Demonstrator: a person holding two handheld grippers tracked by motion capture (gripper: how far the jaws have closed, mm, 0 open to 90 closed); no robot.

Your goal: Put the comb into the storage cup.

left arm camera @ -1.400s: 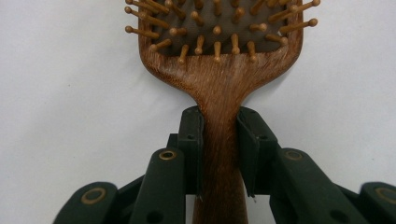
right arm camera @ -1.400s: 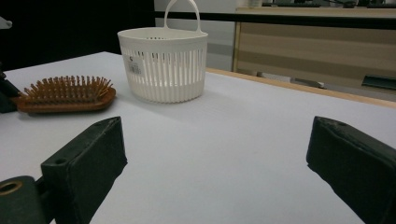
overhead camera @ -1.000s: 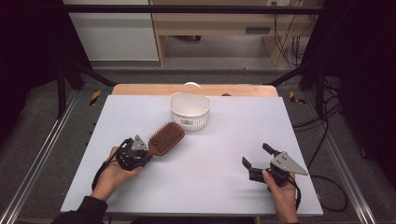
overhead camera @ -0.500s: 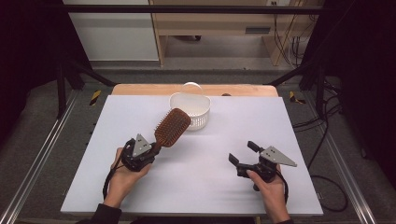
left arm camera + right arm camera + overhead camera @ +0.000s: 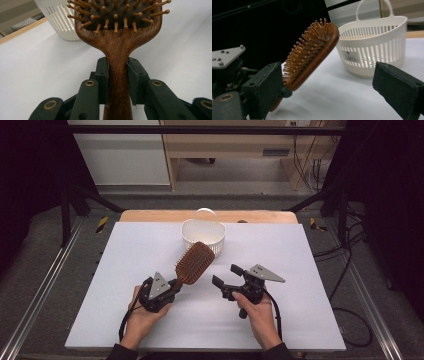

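A brown wooden paddle hairbrush [image 5: 195,262] is held off the white table [image 5: 300,285], head tilted up toward the basket. My left gripper [image 5: 176,284] is shut on its handle [image 5: 117,75], a pad [image 5: 103,75] pressing on each side. The bristles [image 5: 304,52] face my right gripper [image 5: 226,275], which stands open a short way to the brush's right. Its jaws have just been closing a little, with nothing between them. In the right gripper view the brush head [image 5: 312,55] hangs just beyond the left pad [image 5: 265,86].
A white slatted plastic basket [image 5: 186,227] with a handle stands at the back centre of the table, just behind the brush head [image 5: 374,45]. Metal rails run down both sides of the table. Cables lie on the floor at the right.
My right gripper has moved left and a little up, toward the brush. My left gripper has carried the brush rightward toward the table's middle.
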